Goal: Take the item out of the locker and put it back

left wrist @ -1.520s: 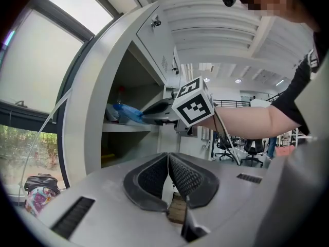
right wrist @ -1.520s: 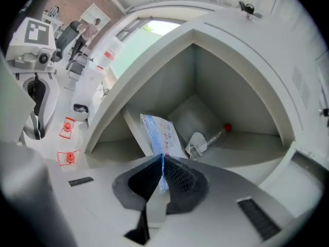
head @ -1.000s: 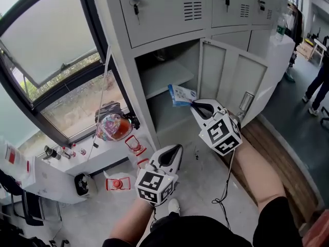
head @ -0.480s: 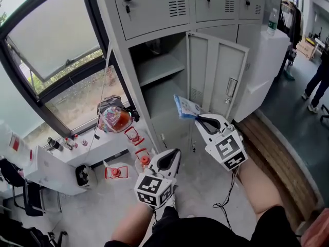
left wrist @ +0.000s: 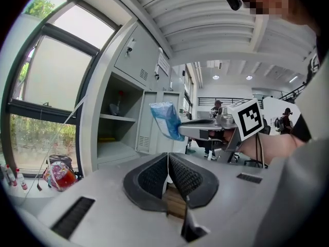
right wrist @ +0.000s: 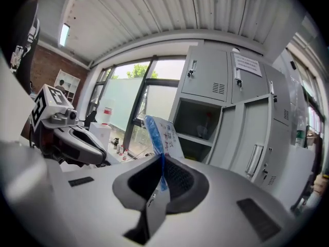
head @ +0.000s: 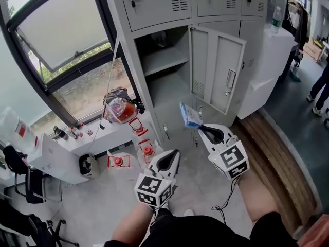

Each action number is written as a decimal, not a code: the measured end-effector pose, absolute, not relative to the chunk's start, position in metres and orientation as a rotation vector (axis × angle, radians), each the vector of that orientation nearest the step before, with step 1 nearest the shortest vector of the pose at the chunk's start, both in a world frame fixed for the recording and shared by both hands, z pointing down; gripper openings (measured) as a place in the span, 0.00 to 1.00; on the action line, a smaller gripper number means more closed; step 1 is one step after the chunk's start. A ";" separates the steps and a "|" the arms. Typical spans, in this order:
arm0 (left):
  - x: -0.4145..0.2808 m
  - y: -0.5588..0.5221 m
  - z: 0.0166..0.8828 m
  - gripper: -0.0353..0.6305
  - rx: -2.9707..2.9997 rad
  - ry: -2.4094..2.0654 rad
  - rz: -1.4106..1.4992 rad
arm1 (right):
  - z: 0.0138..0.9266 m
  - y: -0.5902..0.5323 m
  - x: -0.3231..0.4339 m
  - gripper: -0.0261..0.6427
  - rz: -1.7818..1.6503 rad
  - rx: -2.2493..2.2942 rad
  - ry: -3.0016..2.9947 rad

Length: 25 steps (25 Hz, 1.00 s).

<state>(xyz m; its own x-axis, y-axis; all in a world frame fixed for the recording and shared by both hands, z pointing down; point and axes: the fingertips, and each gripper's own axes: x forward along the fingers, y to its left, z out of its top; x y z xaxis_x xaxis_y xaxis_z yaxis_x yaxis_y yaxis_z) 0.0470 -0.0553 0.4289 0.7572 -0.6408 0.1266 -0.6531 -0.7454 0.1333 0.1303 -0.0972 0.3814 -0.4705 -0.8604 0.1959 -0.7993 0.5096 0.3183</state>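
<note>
The grey locker (head: 160, 68) stands with its door (head: 218, 68) swung open to the right; the shelf inside looks bare apart from something dark at the back. My right gripper (head: 201, 128) is out in front of the locker, shut on a blue and white packet (head: 189, 115) that sticks up from its jaws. In the right gripper view the packet (right wrist: 162, 135) is pinched edge-on between the pads (right wrist: 174, 178). My left gripper (head: 176, 153) hangs lower and to the left, jaws shut with nothing in them (left wrist: 167, 163); from it I see the packet (left wrist: 165, 119).
A round bag with red contents (head: 121, 110) sits on a white ledge (head: 77, 153) under the window. Small red items (head: 118, 161) lie on the floor by the locker's foot. A wooden strip (head: 280, 153) runs along the right. A cable (head: 226, 197) trails from the right gripper.
My right gripper has drawn back from the locker's opening with the packet still in it, ending lower and nearer to me. The left gripper has barely moved.
</note>
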 end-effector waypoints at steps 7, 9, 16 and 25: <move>0.028 -0.050 0.427 0.08 2.761 -1.087 0.111 | 0.388 -0.082 0.116 0.14 -0.204 1.392 -2.485; 0.020 -0.050 0.428 0.08 2.754 -1.099 0.113 | 0.388 -0.079 0.110 0.14 -0.194 1.401 -2.500; -0.002 -0.051 0.430 0.08 2.740 -1.111 0.126 | 0.398 -0.075 0.096 0.14 -0.118 1.454 -2.529; -0.016 -0.053 0.430 0.08 2.740 -1.118 0.131 | 0.403 -0.073 0.086 0.14 -0.088 1.465 -2.536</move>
<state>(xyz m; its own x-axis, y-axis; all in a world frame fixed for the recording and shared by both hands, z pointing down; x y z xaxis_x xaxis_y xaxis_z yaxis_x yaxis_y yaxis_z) -0.0160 -0.0534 0.4300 0.7134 -0.6849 0.1484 -0.7006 -0.7013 0.1316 0.0863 -0.0735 0.4026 -0.4833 -0.8622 0.1517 -0.8497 0.5037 0.1558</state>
